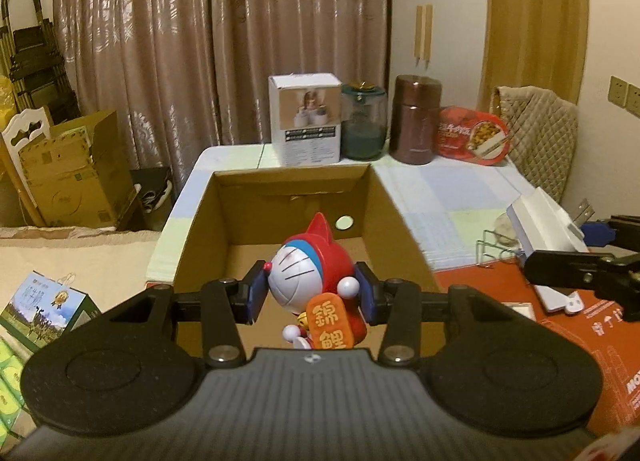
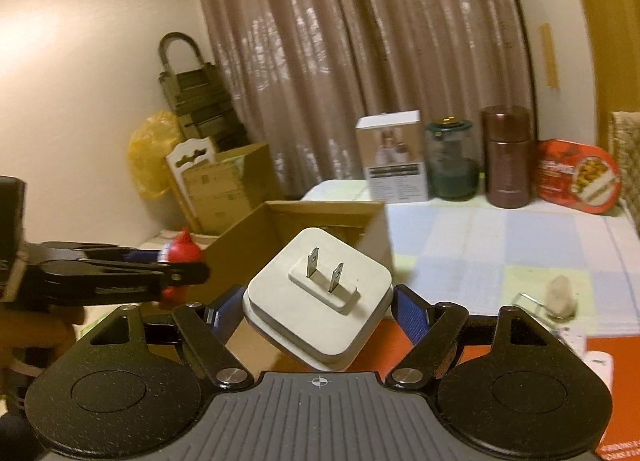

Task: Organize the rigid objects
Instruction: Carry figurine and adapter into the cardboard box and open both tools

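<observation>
Figurine point(image 1: 316, 281) clamped between left fingers point(image 1: 256, 293); charger point(image 2: 320, 297) between right fingers point(image 2: 412, 313).

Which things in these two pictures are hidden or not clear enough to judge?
- Cardboard box floor, near part: left wrist view, hidden by the toy figure and the left gripper.
- White plug adapter underside: right wrist view, faces away.
- Pale lump on the table: right wrist view, blurred.

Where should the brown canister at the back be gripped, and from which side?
Grip the brown canister across its straight lower body, below the lid seam, coming level from the front. It stands upright, with the glass jar close on one side and the red tin on the other.
</observation>
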The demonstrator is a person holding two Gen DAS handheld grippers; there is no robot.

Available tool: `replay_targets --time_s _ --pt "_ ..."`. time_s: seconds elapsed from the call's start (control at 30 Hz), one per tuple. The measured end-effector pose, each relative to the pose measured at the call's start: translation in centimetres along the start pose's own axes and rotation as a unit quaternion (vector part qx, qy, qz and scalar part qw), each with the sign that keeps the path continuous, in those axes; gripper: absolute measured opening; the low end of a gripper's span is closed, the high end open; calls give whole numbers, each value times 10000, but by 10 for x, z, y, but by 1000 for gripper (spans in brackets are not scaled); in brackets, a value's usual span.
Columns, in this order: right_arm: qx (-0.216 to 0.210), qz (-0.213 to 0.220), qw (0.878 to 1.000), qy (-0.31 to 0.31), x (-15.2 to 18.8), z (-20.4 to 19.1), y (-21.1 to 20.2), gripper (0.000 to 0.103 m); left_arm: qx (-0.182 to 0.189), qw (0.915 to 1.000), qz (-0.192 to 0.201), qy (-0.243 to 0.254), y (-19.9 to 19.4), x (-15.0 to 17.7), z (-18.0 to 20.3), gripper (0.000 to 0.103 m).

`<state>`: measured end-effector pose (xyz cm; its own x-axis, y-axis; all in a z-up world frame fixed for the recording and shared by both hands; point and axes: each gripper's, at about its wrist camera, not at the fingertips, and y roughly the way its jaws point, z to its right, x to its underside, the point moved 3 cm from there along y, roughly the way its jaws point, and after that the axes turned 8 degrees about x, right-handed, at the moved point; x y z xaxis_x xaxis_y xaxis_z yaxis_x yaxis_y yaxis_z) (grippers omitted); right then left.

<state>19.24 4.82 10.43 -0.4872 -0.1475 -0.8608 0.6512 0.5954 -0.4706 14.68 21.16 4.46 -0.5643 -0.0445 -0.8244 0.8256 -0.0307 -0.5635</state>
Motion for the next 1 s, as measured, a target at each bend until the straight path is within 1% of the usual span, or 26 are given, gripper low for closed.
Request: replay_targets --time_s 0.17,0.3,0.43,0.53,0.63,0.73,0.9,1.0 --pt "-142 -80 9995 -267 -1 -20 18 76 -33 9999 -105 -108 15 5 -18 40" --pt "-238 -231 9973 -649 2 -37 38 76 -44 9998 -173 -103 28 8 -31 40" --pt "-292 -295 9923 -1169 8 -55 60 76 -106 9996 -247 -131 40 8 -45 40" --pt "-356 -335 9878 -1480 14 -67 77 76 -42 9991 -314 -286 48 11 -55 40" --pt "-399 -395 9835 -1721 19 -75 94 76 8 9989 -356 -292 53 12 -60 40" --pt "-344 -473 9797 -1918 24 -81 110 76 -7 9985 -310 -448 54 14 -67 40" --pt "-136 -557 9708 -2328 29 -88 135 76 -22 9982 -286 -525 54 16 -79 40" --pt "-101 -661 9701 -2331 30 -85 145 76 10 9980 -327 -541 57 17 -82 40"
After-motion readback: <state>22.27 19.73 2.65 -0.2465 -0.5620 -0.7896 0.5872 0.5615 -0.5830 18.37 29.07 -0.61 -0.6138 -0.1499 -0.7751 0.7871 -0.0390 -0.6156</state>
